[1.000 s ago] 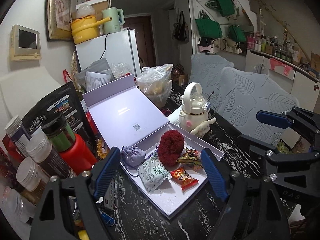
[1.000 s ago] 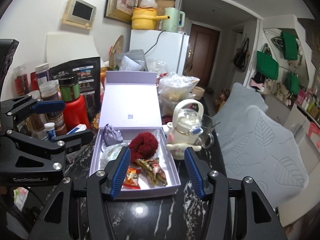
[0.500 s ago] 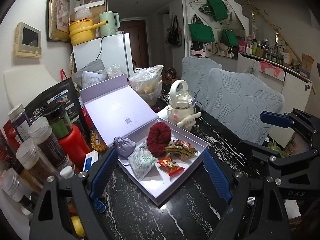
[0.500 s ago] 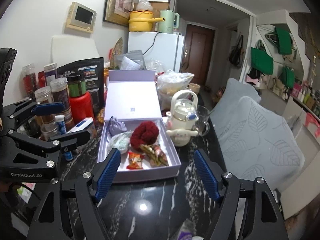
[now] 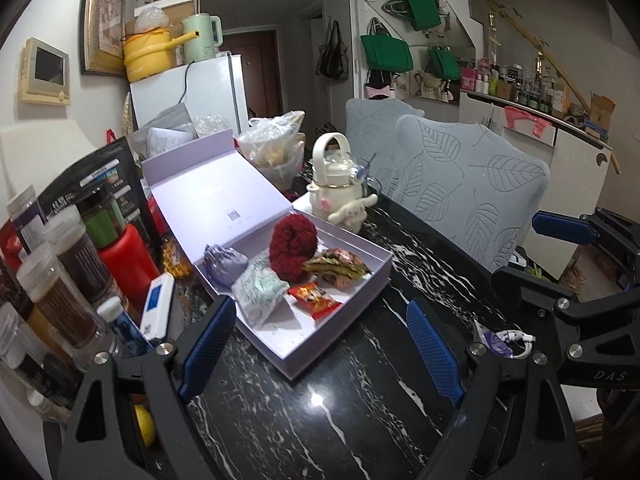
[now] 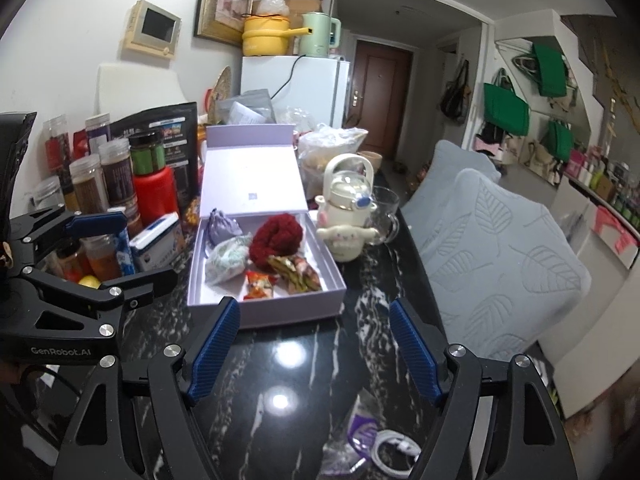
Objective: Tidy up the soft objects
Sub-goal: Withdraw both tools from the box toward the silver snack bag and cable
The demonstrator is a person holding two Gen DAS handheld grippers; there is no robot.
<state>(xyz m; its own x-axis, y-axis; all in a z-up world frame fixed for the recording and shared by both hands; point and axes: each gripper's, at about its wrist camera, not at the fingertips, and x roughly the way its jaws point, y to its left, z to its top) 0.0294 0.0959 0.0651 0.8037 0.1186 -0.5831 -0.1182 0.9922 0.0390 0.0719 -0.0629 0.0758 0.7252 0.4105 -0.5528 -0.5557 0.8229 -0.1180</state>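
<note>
An open lavender box [image 5: 340, 340] [image 6: 272, 312] sits on the black marble table with its lid up. Inside lie a red fluffy ball [image 5: 292, 246] [image 6: 276, 240], a purple pouch [image 5: 224, 266] [image 6: 222, 228], a green-white packet [image 5: 258, 288] [image 6: 226, 260], a red snack packet [image 5: 316, 298] [image 6: 258, 286] and a green-brown packet [image 5: 336, 266] [image 6: 296, 272]. My left gripper [image 5: 320, 350] [image 6: 148, 248] is open and empty, short of the box's near-left corner. My right gripper [image 6: 316, 350] [image 5: 518, 248] is open and empty in front of the box.
A white teapot with a plush toy [image 5: 340, 192] [image 6: 348, 208] and a glass cup [image 6: 384, 212] stand right of the box. Jars and a red bottle [image 5: 124, 256] crowd the left. A bagged white cable [image 6: 384, 444] lies near me. Grey leaf-patterned chairs [image 5: 472, 200] line the right edge.
Both grippers have drawn back from the box, which now looks smaller and farther. The right gripper's jaws have spread wider. The bagged cable has come into view.
</note>
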